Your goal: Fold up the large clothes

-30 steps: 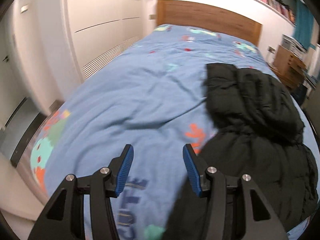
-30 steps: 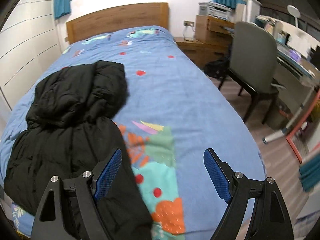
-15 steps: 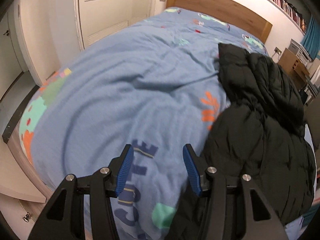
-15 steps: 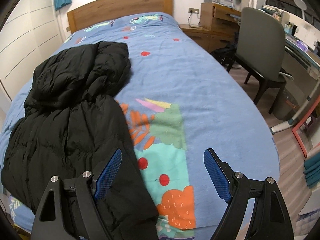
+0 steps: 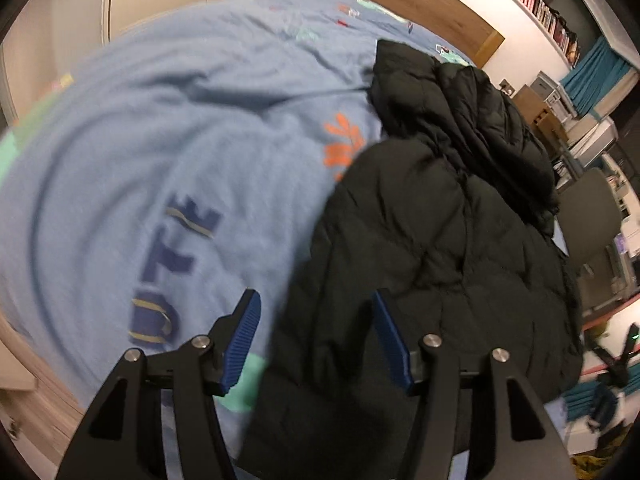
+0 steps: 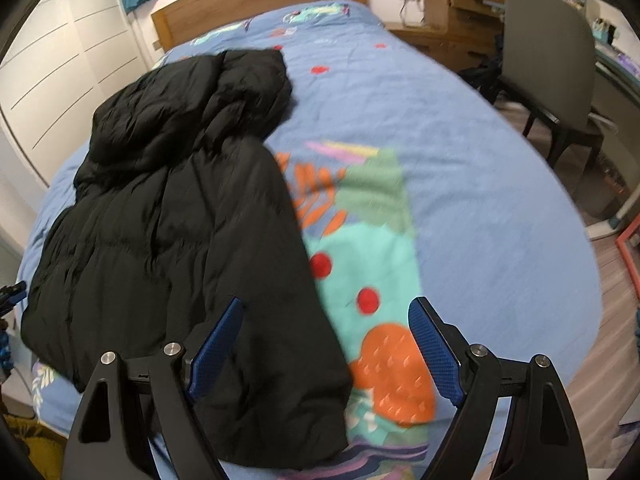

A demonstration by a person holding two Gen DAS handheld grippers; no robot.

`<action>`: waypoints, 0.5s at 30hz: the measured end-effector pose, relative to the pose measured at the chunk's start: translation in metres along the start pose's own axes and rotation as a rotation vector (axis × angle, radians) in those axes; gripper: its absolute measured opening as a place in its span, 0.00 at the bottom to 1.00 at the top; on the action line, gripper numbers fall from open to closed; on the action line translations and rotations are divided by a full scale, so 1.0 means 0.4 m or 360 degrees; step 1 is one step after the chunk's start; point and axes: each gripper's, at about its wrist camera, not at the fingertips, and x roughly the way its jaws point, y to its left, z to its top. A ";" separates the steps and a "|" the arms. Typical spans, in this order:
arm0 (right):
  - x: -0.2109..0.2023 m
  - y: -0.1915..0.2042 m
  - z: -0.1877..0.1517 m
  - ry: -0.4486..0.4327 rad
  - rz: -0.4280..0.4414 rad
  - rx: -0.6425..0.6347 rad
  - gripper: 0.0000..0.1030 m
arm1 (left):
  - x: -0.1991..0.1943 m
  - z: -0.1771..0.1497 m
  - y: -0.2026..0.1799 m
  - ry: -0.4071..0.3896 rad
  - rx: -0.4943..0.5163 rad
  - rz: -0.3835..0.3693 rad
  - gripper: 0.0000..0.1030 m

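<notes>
Since the earlier frames, both grippers are dropping toward the bed's foot edge, the black puffer jacket [image 6: 176, 216] looming larger. Left gripper [image 5: 316, 340]: fingers have just been opening, nothing between them, poised above the jacket's hem edge. Right gripper [image 6: 324, 344]: fingers spread wide, empty, straddling the hem corner. Jacket is lying lengthwise on the bed [image 6: 480, 184], hood toward the headboard. Risk: slippery padded fabric bunching, fingers pinching the duvet as well.

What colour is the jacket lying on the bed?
Black, a quilted puffer jacket; clearest in the right wrist view.
</notes>
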 end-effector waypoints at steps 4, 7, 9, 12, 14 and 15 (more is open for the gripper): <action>0.042 0.010 -0.032 0.0076 0.0092 0.0022 0.82 | 0.028 -0.029 0.022 0.0062 -0.0093 -0.0108 0.55; 0.077 0.016 -0.054 0.0139 0.0120 0.0036 0.83 | 0.051 -0.049 0.038 0.0118 -0.0136 -0.0185 0.55; 0.099 0.020 -0.069 0.0174 0.0125 0.0042 0.83 | 0.064 -0.066 0.043 0.0161 -0.0134 -0.0219 0.56; 0.119 0.032 -0.086 0.0207 0.0136 0.0033 0.83 | 0.070 -0.093 0.042 0.0198 -0.0124 -0.0246 0.60; 0.127 0.039 -0.096 0.0225 0.0162 0.0026 0.83 | 0.067 -0.110 0.045 0.0208 -0.0133 -0.0287 0.61; 0.133 0.044 -0.103 0.0239 0.0181 0.0023 0.83 | 0.066 -0.117 0.045 0.0217 -0.0136 -0.0306 0.61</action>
